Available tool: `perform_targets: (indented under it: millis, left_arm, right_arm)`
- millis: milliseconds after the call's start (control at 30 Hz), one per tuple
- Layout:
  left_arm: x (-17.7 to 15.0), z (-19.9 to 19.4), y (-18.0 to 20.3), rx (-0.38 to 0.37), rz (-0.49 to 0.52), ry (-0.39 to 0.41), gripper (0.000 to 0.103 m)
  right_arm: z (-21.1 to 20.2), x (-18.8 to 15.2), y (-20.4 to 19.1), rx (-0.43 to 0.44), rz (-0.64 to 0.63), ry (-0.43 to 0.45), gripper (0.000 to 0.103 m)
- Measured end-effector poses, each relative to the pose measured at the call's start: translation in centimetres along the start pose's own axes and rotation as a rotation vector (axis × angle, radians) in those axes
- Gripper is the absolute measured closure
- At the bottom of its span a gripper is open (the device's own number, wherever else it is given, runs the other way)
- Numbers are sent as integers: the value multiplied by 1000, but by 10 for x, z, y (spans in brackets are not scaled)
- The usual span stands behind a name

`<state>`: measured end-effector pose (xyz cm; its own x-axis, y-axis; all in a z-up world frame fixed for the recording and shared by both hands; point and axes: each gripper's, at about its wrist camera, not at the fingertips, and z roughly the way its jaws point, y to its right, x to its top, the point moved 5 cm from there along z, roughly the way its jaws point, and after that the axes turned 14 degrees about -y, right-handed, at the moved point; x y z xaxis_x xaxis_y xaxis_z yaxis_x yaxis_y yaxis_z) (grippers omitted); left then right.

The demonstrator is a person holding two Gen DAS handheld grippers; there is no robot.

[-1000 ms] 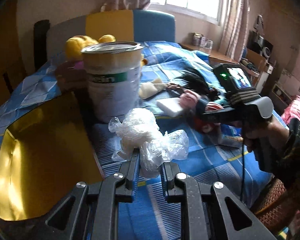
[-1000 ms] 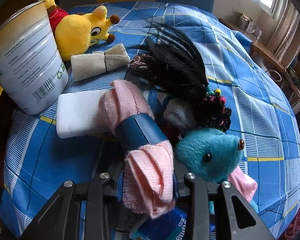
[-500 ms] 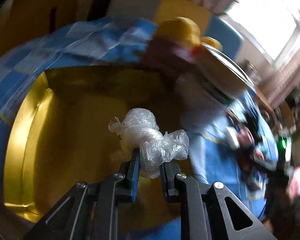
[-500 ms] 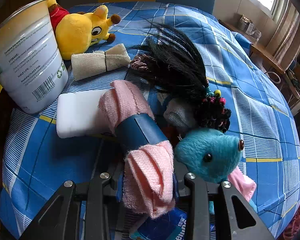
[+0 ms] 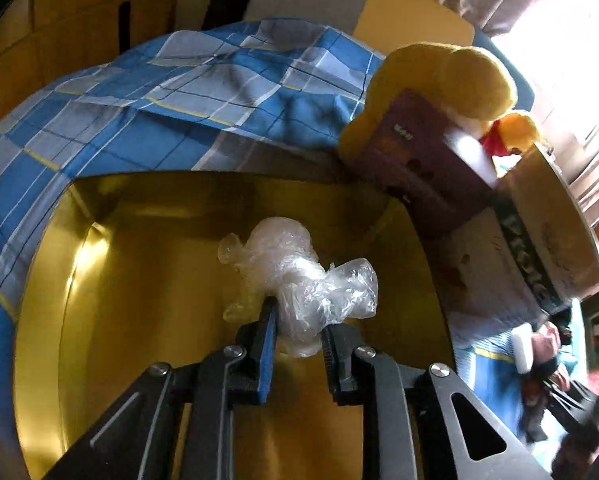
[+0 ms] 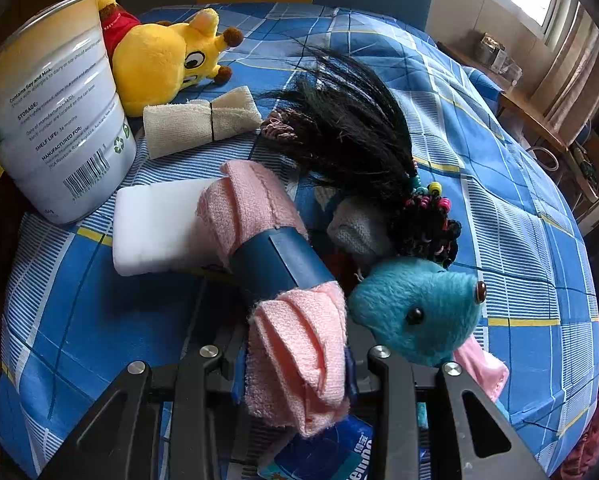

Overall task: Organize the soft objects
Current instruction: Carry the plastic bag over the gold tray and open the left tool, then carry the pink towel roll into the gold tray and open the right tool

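Light, slippery and crushable, the crumpled plastic bag (image 5: 299, 276) sits between the left gripper (image 5: 297, 332)'s just-loosening jaws, seemingly still pinched at its bunched waist, above the gold tray (image 5: 111, 304)'s middle.

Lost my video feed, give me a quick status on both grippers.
Left gripper over the gold tray, jaws just easing open, plastic bag between them. Right gripper shut on the pink towel roll. Nothing in the way.
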<state>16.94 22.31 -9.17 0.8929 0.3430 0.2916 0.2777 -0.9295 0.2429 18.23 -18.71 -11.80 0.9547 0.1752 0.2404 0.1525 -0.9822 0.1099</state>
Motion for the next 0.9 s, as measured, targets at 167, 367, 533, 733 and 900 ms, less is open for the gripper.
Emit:
perform_targets:
  millis: [167, 367, 533, 733, 900]
  left_arm:
    - [9, 10, -3, -7, -10, -1, 63]
    - [-13, -4, -9, 25, -10, 20, 45]
    - [-47, -22, -16, 39, -4, 30, 44]
    - [-83, -45, -16, 72, 61, 72, 44]
    - [-106, -52, -9, 73, 115, 74, 43]
  right_arm:
    - [0, 0, 0, 1, 0, 1, 68]
    - [0, 0, 1, 4, 2, 1, 68]
    - [-4, -1, 1, 1, 5, 14, 69]
    - [-20, -5, -1, 49, 20, 37, 70]
    - [-37, -12, -9, 128, 28, 59, 70]
